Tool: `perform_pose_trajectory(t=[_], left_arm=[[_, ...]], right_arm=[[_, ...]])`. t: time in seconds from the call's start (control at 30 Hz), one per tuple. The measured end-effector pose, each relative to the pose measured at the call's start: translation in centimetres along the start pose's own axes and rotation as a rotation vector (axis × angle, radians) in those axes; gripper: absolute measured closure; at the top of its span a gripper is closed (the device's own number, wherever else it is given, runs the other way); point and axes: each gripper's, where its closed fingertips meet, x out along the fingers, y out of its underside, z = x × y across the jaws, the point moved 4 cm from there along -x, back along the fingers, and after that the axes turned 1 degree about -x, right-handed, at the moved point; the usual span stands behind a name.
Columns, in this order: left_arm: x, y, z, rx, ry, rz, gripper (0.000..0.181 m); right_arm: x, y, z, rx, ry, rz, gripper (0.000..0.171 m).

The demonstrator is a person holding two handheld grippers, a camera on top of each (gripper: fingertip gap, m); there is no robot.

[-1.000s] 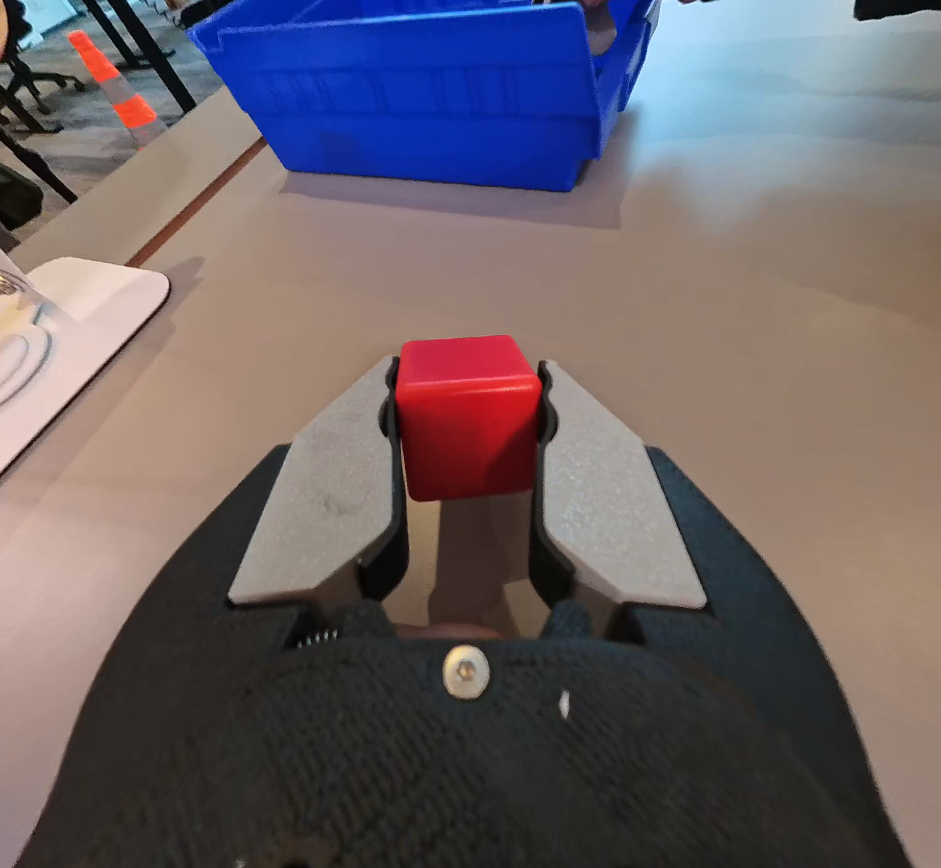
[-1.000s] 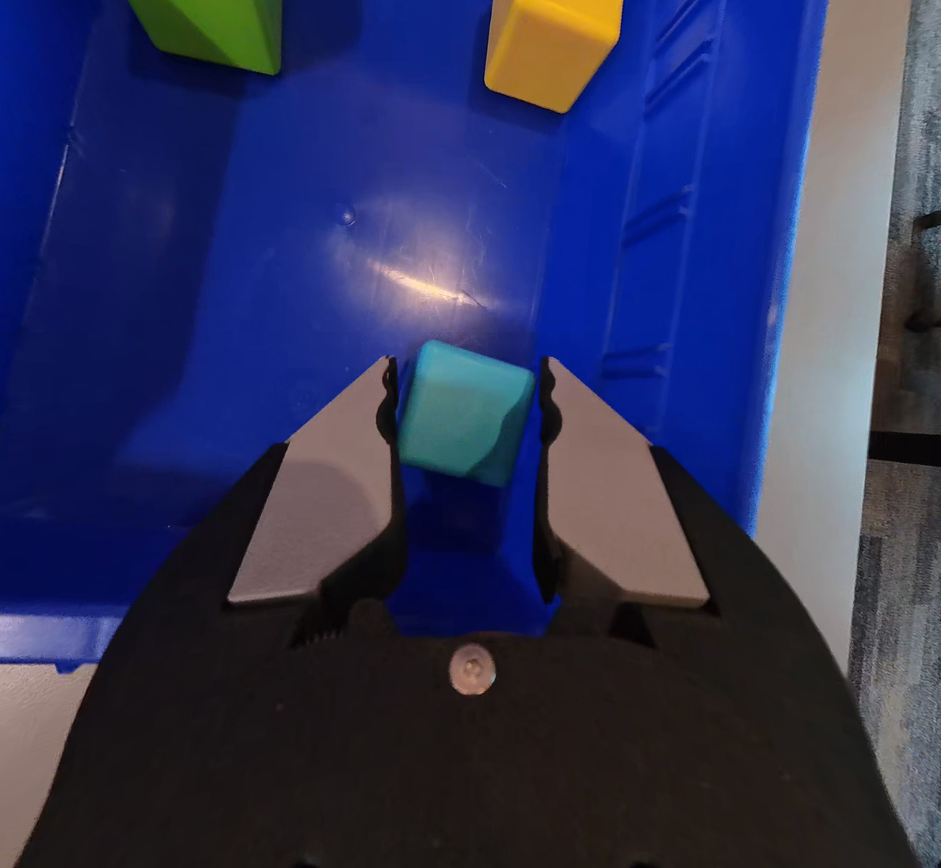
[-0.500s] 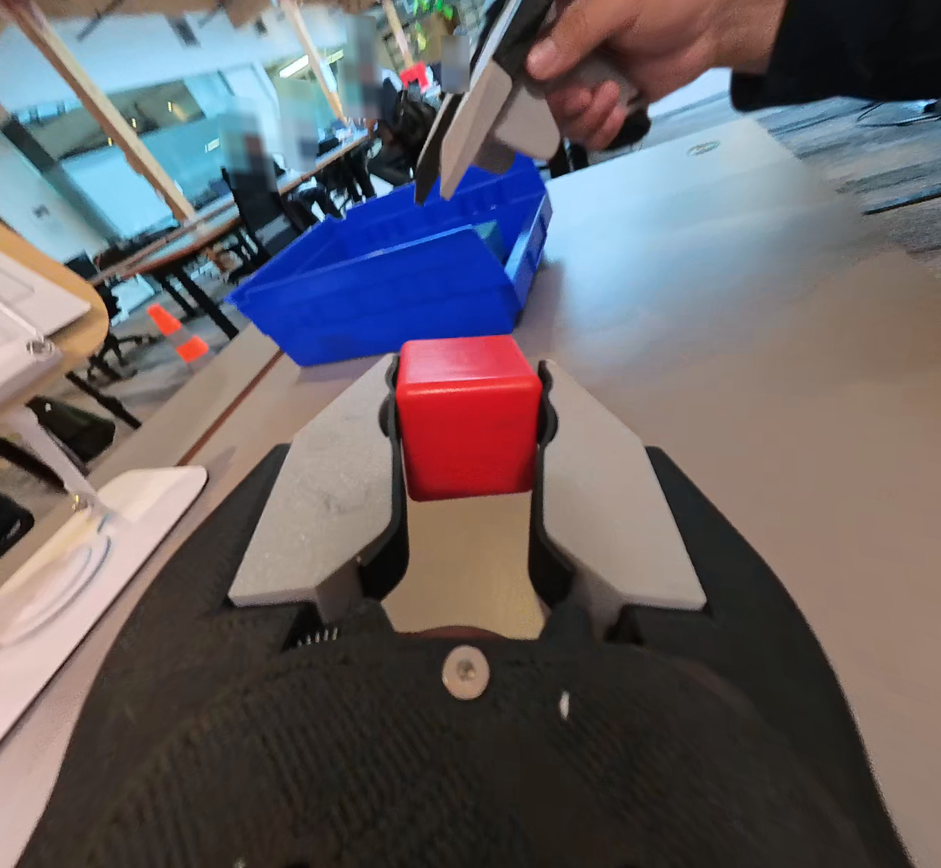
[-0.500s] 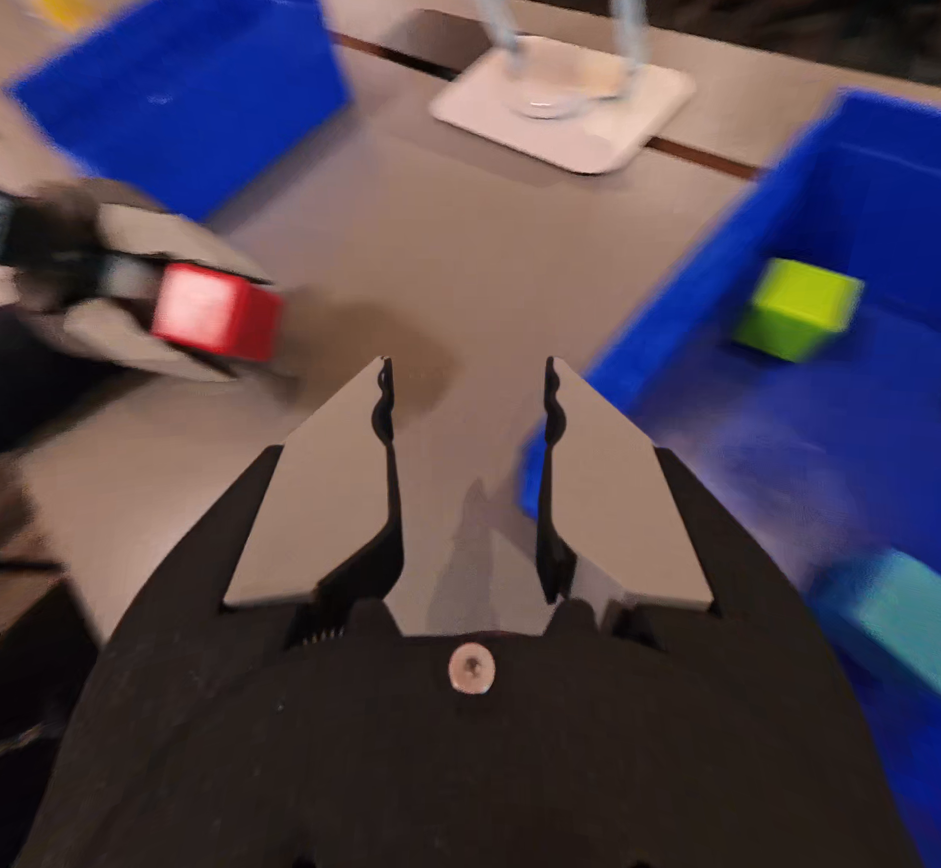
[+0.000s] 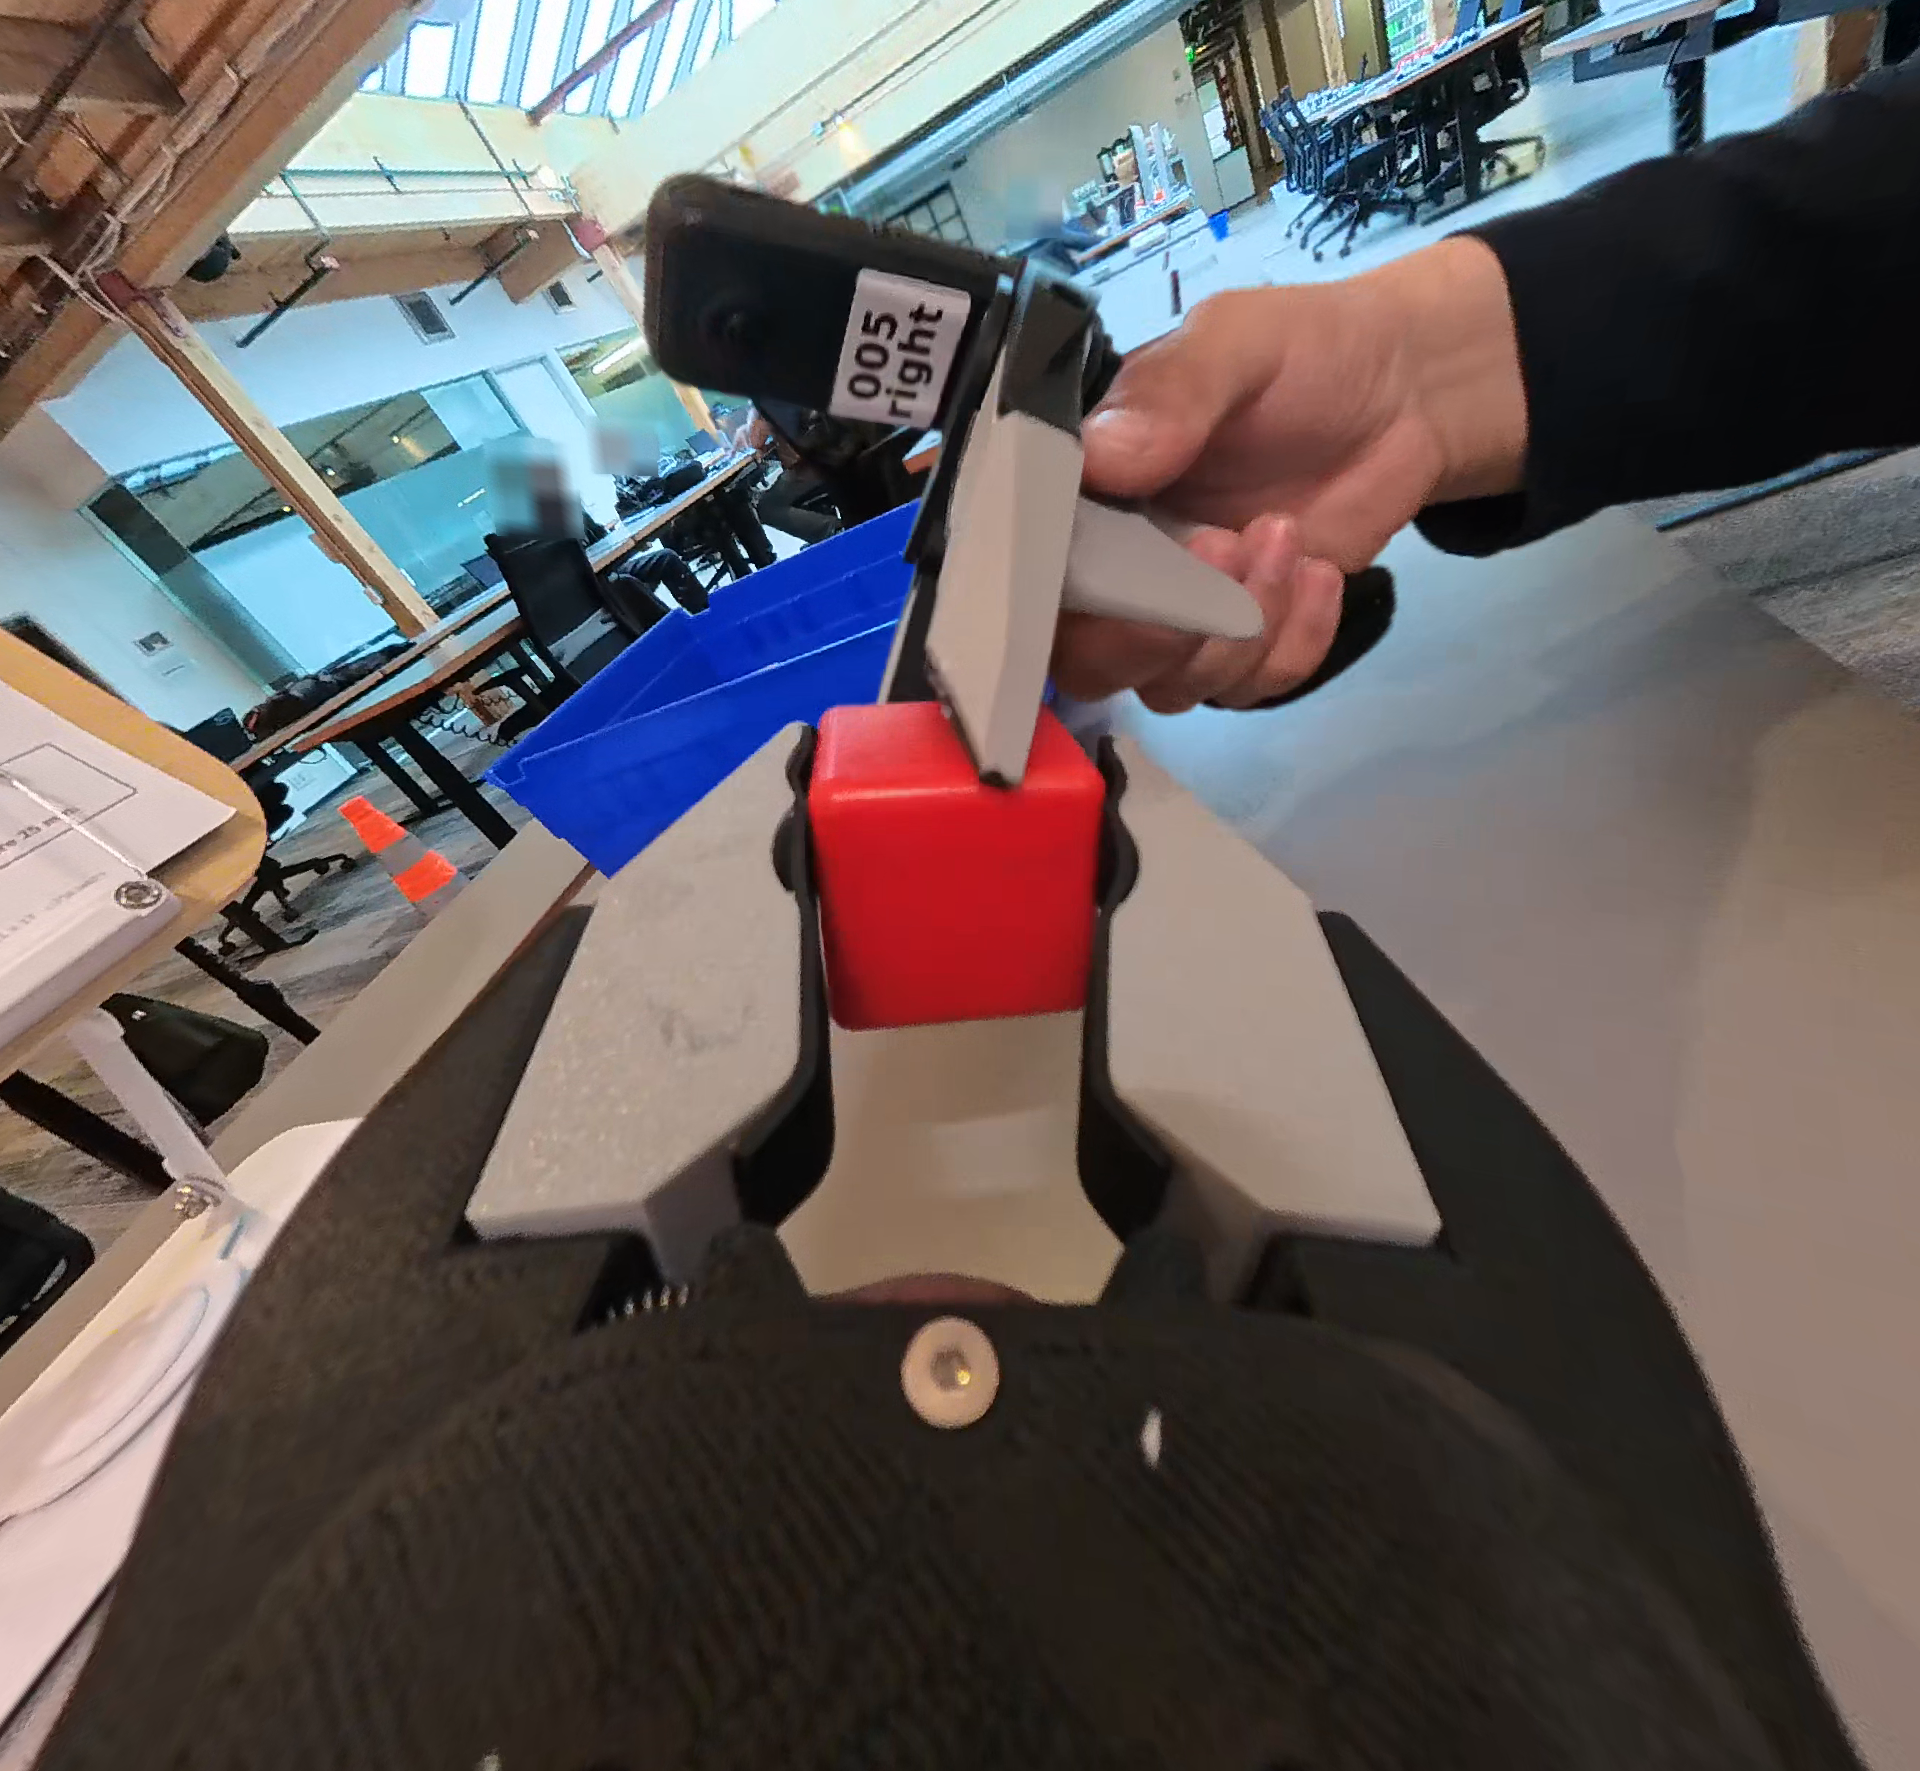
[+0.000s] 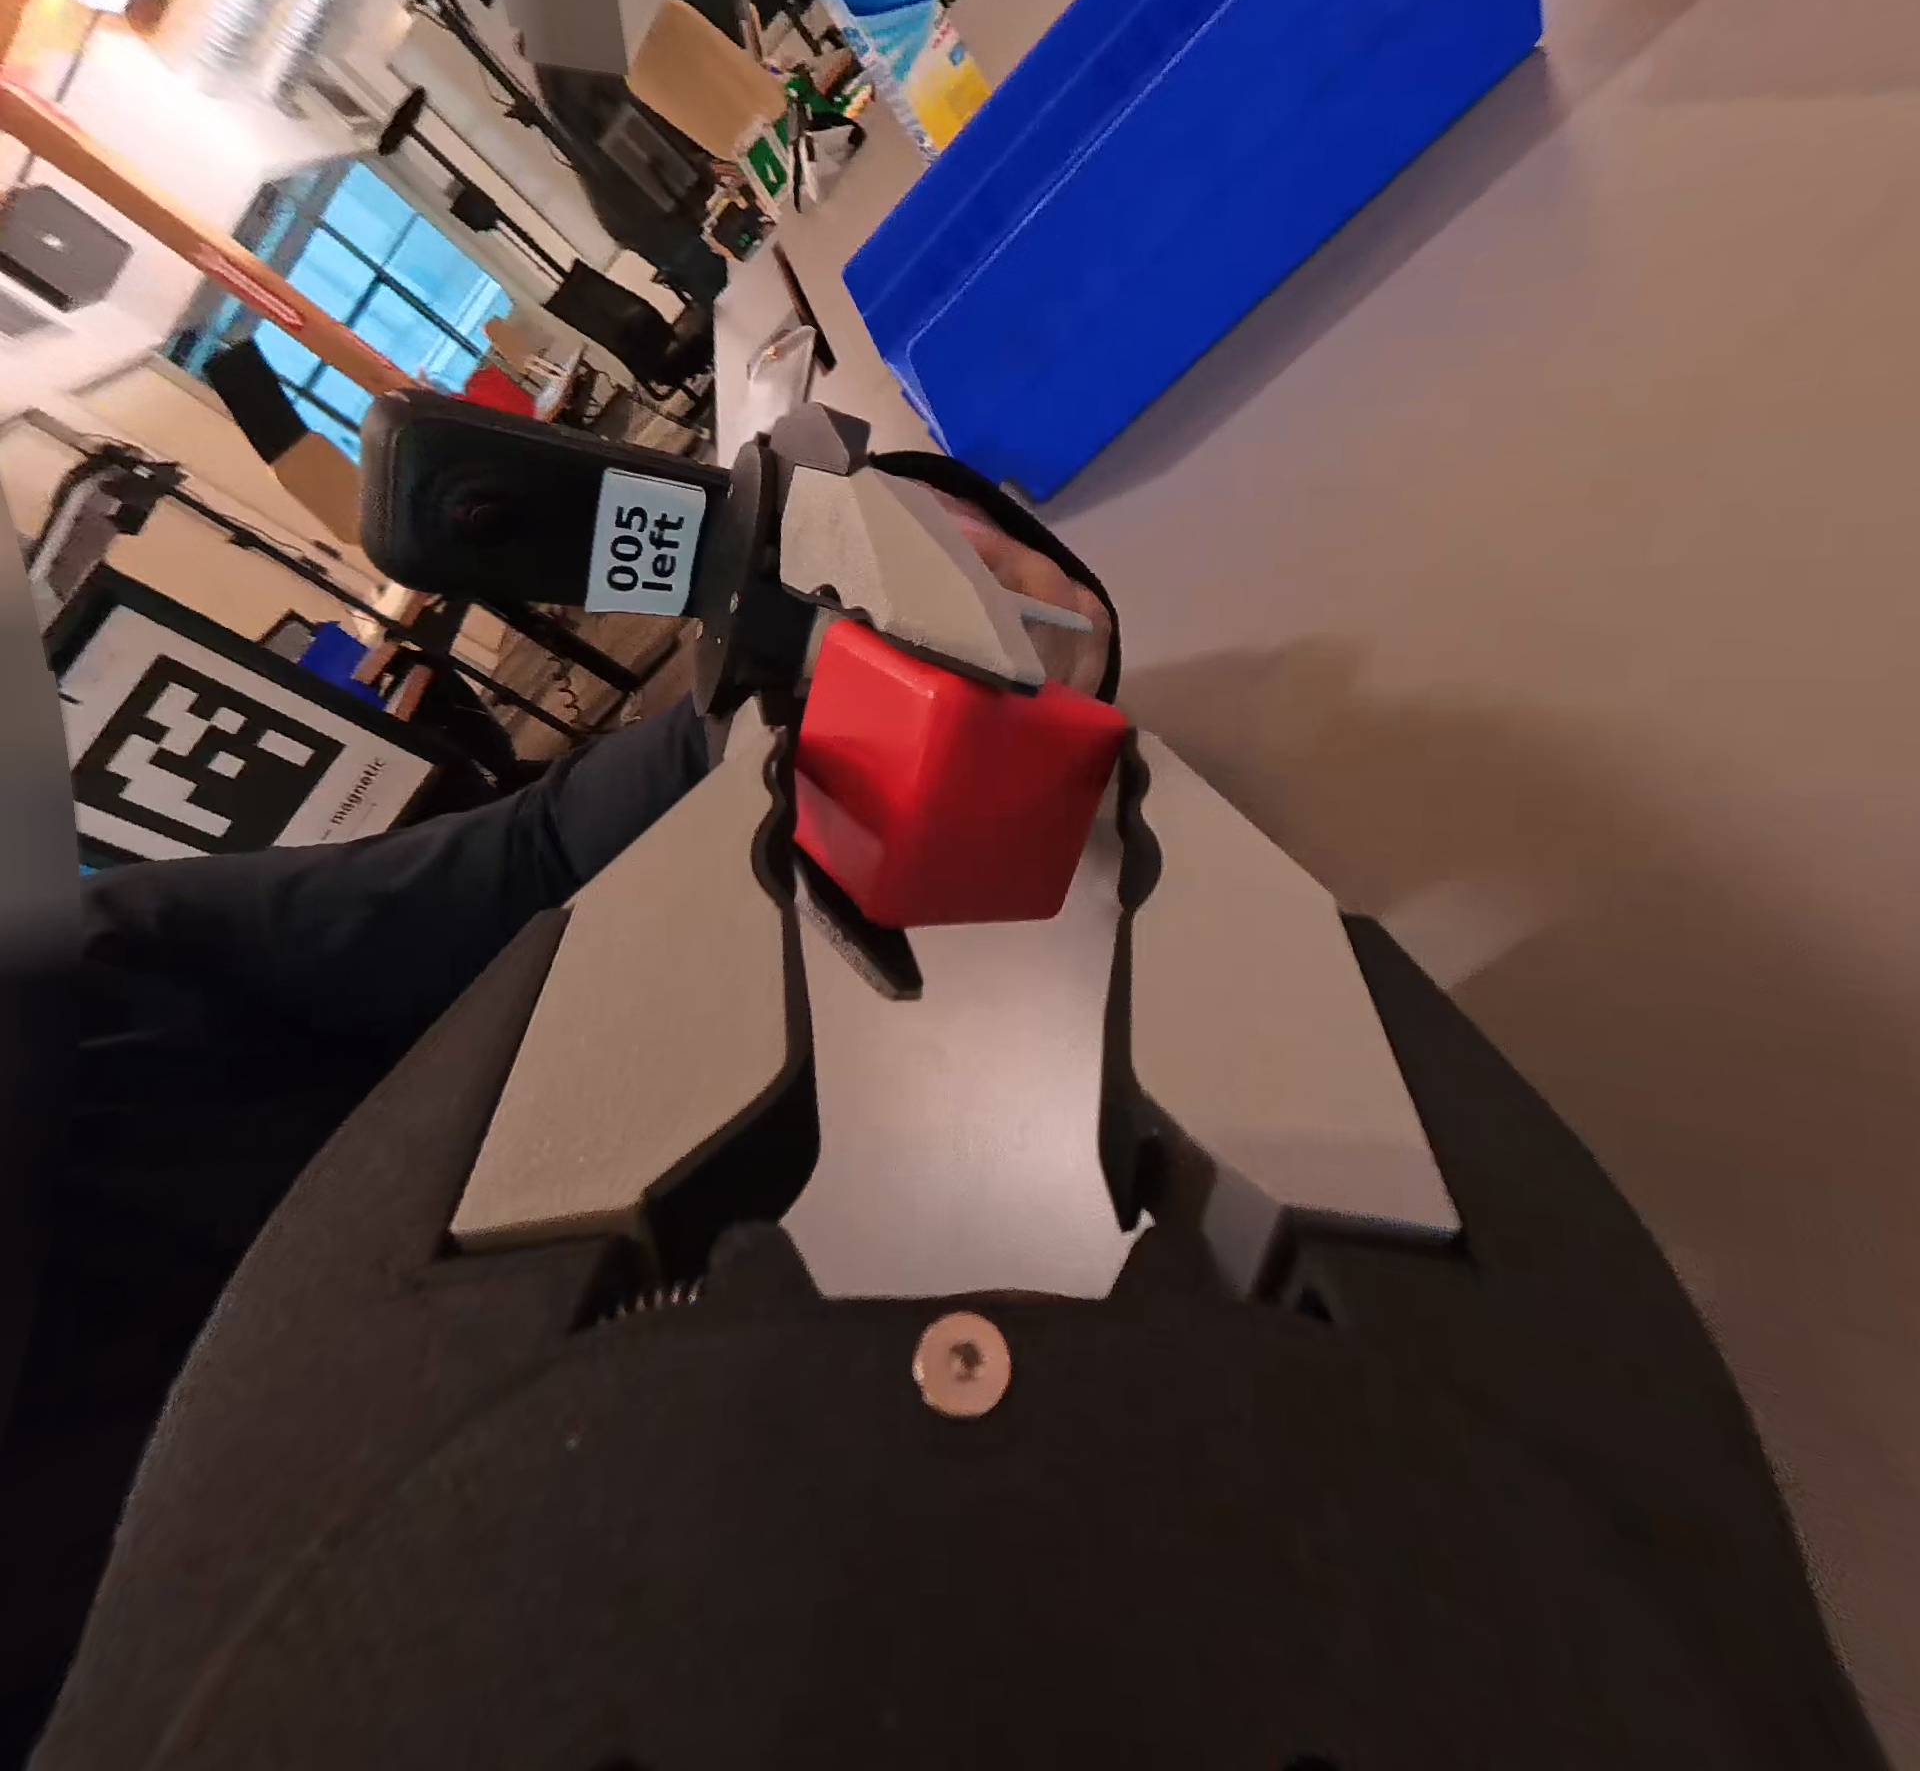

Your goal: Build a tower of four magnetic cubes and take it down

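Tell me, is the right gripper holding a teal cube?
No, the right gripper has open jaws around the red plastic cube, which the left gripper grips.

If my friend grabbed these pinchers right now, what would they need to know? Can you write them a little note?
Left gripper: shut on the red cube, held just above the grey table.
Right gripper: open, empty, its fingers either side of that same red cube, not clamped yet.
Blue bin: on the table behind; what is inside is hidden in both views.
Done: one cube is out. No tower yet.
Left: probably pass or set down the red cube, stack four cubes, then take them down.
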Motion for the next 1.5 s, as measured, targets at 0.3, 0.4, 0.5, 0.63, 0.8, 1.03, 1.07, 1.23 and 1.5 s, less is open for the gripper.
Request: perform_pose_trajectory(t=[0.3, 0.4, 0.5, 0.63, 0.8, 1.03, 1.07, 1.23, 1.5], left_arm=[[0.3, 0.7, 0.3, -0.008, -0.03, 0.053, 0.13], [0.1, 0.7, 0.8, -0.018, -0.057, 0.055, 0.132], [-0.2, 0.9, 1.4, -0.024, -0.091, 0.062, 0.137], [-0.3, 2.0, 2.2, -0.039, -0.133, 0.121, 0.146], [-0.2, 4.8, 3.0, -0.044, -0.177, 0.309, 0.178], [-0.4, 7.6, 3.7, -0.126, -0.195, 0.458, 0.181], [-0.4, 7.7, 3.7, -0.124, -0.193, 0.467, 0.181], [-0.2, 8.0, 3.3, -0.087, -0.181, 0.499, 0.181], [-0.6, 8.5, 4.2, -0.138, -0.233, 0.538, 0.17]], right_arm=[[-0.5, -0.1, -0.5, -0.001, 0.05, -0.021, 0.114], [-1.6, -0.8, -0.1, -0.003, 0.052, -0.061, 0.114], [-3.3, -1.6, 0.0, -0.014, 0.082, -0.095, 0.115], [-7.5, -3.7, -0.3, -0.047, 0.184, -0.183, 0.115], [-15.1, -5.5, -3.4, -0.087, 0.544, -0.241, 0.114], [-21.8, -3.3, -9.6, -0.037, 0.954, -0.121, 0.114], [-21.9, -2.7, -10.5, -0.024, 0.978, -0.086, 0.114], [-20.4, -0.6, -13.7, 0.005, 1.007, 0.053, 0.114], [-18.9, 1.0, -16.2, -0.017, 1.05, 0.213, 0.118]])
